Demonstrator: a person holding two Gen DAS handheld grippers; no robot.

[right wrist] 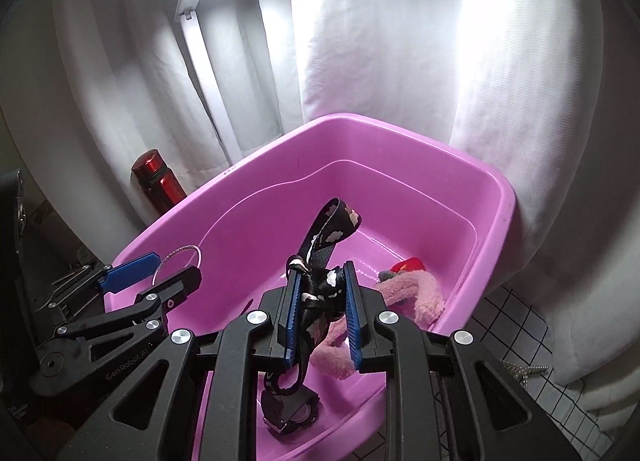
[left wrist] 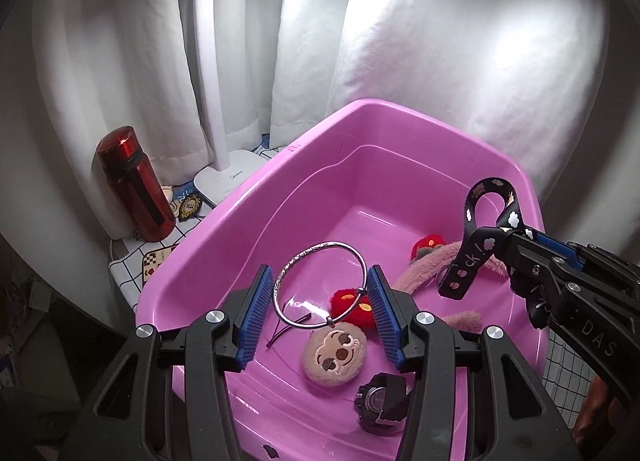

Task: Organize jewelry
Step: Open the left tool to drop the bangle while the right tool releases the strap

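Note:
My left gripper point(left wrist: 320, 297) is shut on a silver bangle point(left wrist: 320, 285) and holds it upright above the pink tub point(left wrist: 256, 197). My right gripper point(right wrist: 322, 309) is shut on a black ribbon strap with white clouds point(right wrist: 320, 253), over the tub point(right wrist: 360, 129); the strap point(left wrist: 480, 237) and the right gripper point(left wrist: 516, 257) show at the right of the left wrist view. In the tub lie a black watch point(left wrist: 380, 405), a round plush face charm point(left wrist: 334, 353), a red plush piece point(left wrist: 352, 309), a pink fluffy band point(left wrist: 432, 265) and a thin hairpin point(left wrist: 288, 327).
A red bottle point(left wrist: 134, 185) and a white desk lamp base point(left wrist: 224, 177) stand left of the tub on a checked cloth point(left wrist: 132, 273). White curtains point(left wrist: 440, 61) hang behind. Small screws point(right wrist: 524, 371) lie on the cloth at the right.

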